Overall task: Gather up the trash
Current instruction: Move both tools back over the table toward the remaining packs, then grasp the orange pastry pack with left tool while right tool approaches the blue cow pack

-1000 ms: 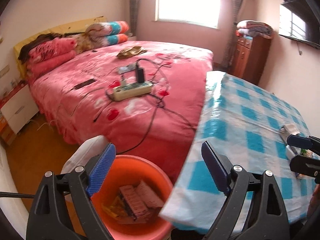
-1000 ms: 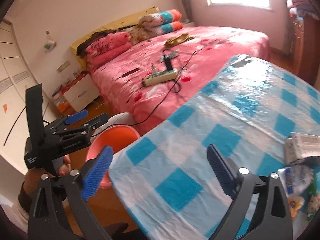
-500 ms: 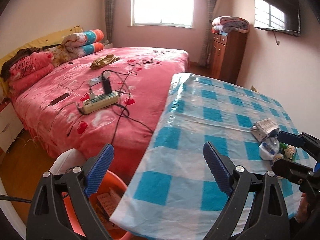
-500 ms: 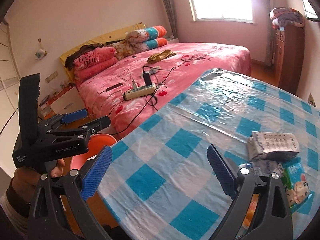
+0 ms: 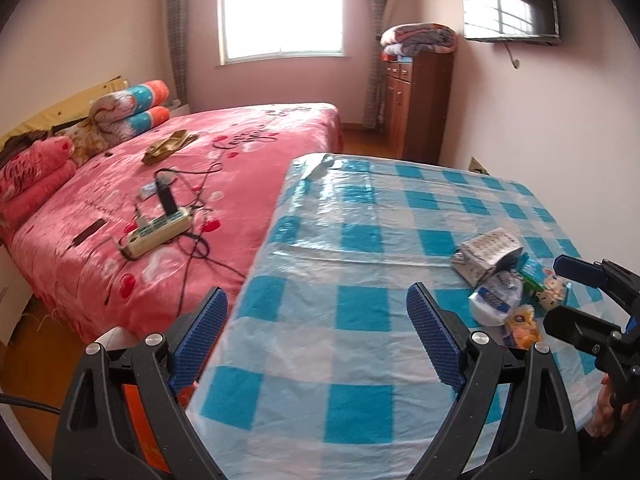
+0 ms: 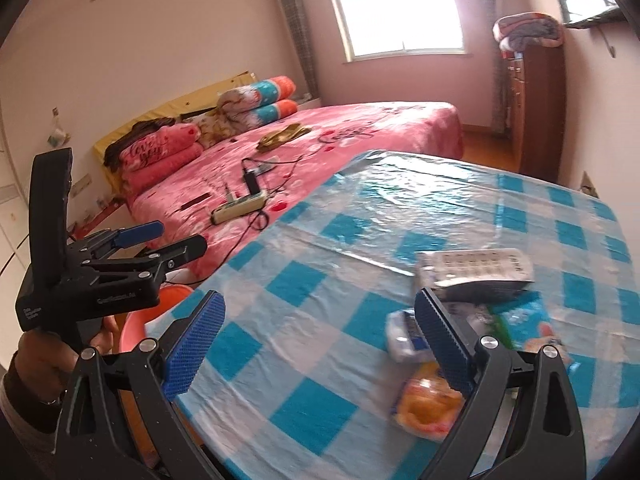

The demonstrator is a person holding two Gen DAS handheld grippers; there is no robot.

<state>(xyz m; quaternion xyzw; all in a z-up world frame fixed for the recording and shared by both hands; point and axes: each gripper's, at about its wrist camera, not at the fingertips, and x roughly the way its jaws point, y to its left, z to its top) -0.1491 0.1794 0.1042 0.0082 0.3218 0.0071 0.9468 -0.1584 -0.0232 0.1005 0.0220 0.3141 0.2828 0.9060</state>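
Observation:
A small heap of trash lies on the blue-checked table (image 5: 360, 312): a silver blister packet (image 5: 486, 254), a white-and-blue wrapper (image 5: 496, 300), a green packet (image 5: 536, 280) and an orange wrapper (image 5: 520, 326). My left gripper (image 5: 316, 336) is open and empty over the table's near edge, left of the heap. My right gripper (image 6: 318, 340) is also open and empty. Its right finger stands just before the white-and-blue wrapper (image 6: 402, 336), the orange wrapper (image 6: 428, 408) and the silver packet (image 6: 476, 268). An orange bucket (image 6: 160, 308) sits on the floor below the table's left edge.
A bed with a pink cover (image 5: 180, 184) runs along the table's left side, carrying a power strip (image 5: 156, 234) and cables. A wooden cabinet (image 5: 416, 100) stands at the back wall. A person's hand (image 6: 40, 360) holds the left gripper (image 6: 176, 240).
The left gripper has swung right, from above the orange bucket to over the table edge. The right gripper has moved closer to the trash heap. Both stay open.

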